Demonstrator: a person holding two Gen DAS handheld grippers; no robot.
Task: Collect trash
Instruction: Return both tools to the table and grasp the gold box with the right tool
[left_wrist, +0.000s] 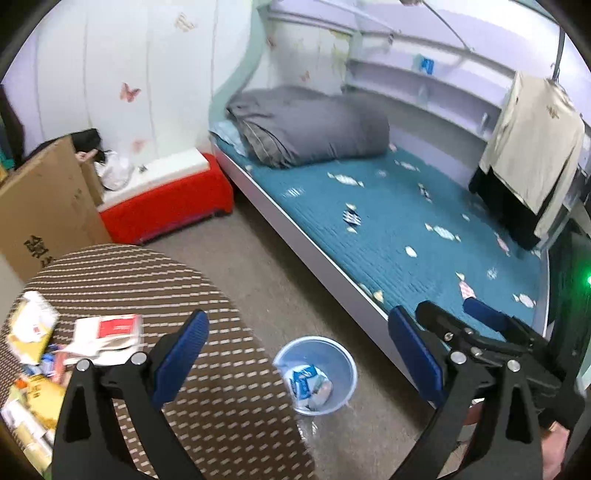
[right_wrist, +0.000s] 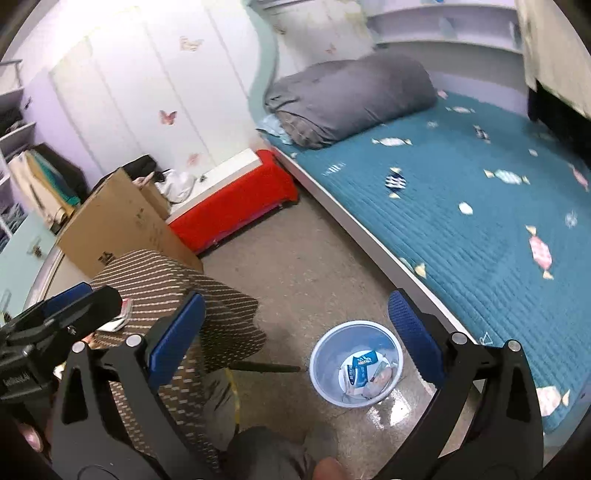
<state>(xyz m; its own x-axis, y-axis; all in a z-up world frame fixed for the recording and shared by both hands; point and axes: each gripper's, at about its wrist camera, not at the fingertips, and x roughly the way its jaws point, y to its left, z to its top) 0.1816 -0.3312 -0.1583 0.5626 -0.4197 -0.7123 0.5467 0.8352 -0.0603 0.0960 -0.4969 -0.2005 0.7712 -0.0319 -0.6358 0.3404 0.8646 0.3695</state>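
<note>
Trash (left_wrist: 33, 350) lay heaped at counter (left_wrist: 207, 302) edge; some sat in bin (left_wrist: 316, 373) on floor. Left tool (left_wrist: 295, 354) and right tool (right_wrist: 297, 339) gaped wide, empty. Risk: loose wrappers could slide off when gripped, missing bin.

Both tools look alike: the left gripper (left_wrist: 299, 354) and the right gripper (right_wrist: 297, 332) have black, triangular arms with slotted cut-outs, round silver pivot screws, and flat blue textured pads (left_wrist: 181, 354). White lettering marks the left gripper's black body. The person wears grey trousers (right_wrist: 258, 454).
</note>
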